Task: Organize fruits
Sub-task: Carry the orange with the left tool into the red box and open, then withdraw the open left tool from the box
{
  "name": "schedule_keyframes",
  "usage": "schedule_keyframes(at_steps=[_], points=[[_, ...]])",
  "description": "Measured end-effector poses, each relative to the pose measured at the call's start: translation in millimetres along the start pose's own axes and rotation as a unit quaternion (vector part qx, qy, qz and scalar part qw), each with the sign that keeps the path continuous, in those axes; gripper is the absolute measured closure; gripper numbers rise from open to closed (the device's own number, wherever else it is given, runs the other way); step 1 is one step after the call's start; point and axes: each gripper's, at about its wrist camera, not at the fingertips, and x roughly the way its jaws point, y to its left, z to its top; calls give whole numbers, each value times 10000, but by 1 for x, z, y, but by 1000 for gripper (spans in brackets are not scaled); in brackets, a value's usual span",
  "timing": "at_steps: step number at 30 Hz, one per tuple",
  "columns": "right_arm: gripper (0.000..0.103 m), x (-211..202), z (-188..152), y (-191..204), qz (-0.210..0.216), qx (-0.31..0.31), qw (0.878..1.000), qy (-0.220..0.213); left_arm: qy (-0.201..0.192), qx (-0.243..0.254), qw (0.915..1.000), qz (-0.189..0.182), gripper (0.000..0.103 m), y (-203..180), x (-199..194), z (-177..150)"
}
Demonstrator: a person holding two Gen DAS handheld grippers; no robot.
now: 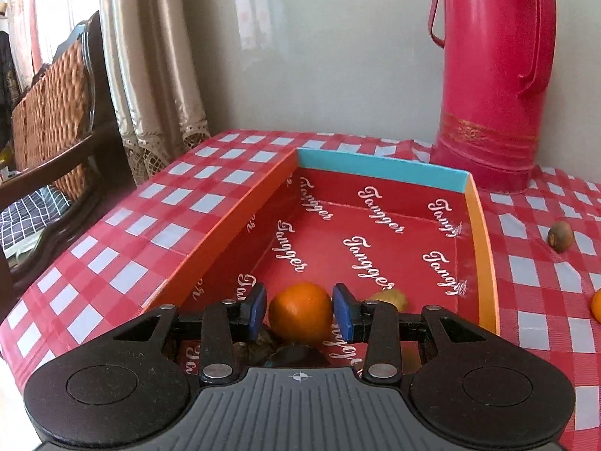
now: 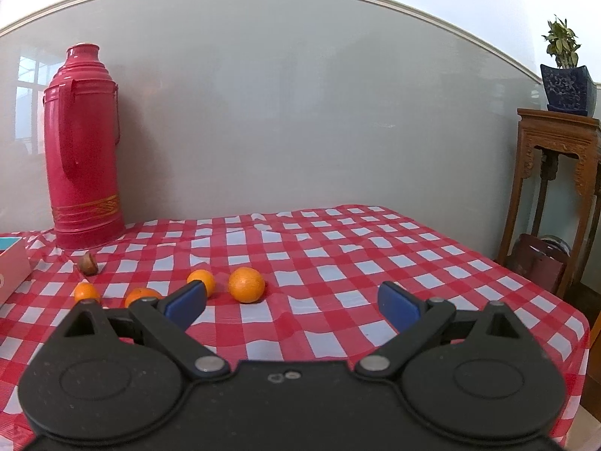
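Observation:
In the left wrist view my left gripper [image 1: 300,310] is shut on an orange [image 1: 300,314], its blue pads against both sides. It hangs over the near end of a red box [image 1: 484,248] with orange walls and a blue far wall. Inside the box lie a yellow-green fruit [image 1: 390,298] and dark fruits [image 1: 263,342], partly hidden under the fingers. In the right wrist view my right gripper [image 2: 293,304] stands open and holds nothing, above the checked cloth. Several oranges, the biggest being a large orange [image 2: 246,285], lie just ahead and to its left. A brown fruit [image 2: 88,263] sits beyond them.
A tall red thermos [image 2: 84,150] stands at the back by the wall, right of the box [image 2: 13,263]. The brown fruit [image 1: 560,236] lies right of the box. A wicker chair [image 1: 52,112] is off the table's left edge, a wooden plant stand [image 2: 556,188] off its right.

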Motion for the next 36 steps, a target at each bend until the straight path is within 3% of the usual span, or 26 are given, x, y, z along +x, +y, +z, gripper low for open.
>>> schedule_keyframes(at_steps=[3,4,5,13,26,36], points=[[11,-1,0,1,16,-21,10000,-5,-32,-48,10000,35,36,1,-2,3],[11,-1,0,2,19,-29,10000,-6,-90,-72,9999,66,19,2,-5,4],[11,-1,0,2,20,-30,10000,-4,-183,-79,9998,96,9,2,-9,5],[11,-3,1,2,65,-25,10000,-36,-300,-81,9995,43,2,3,-26,12],[11,-4,2,16,233,-117,9996,-76,-1037,43,9943,-262,0,15,-95,19],[11,-6,1,39,483,-327,9983,-63,-1213,40,9926,27,0,38,-111,-11]])
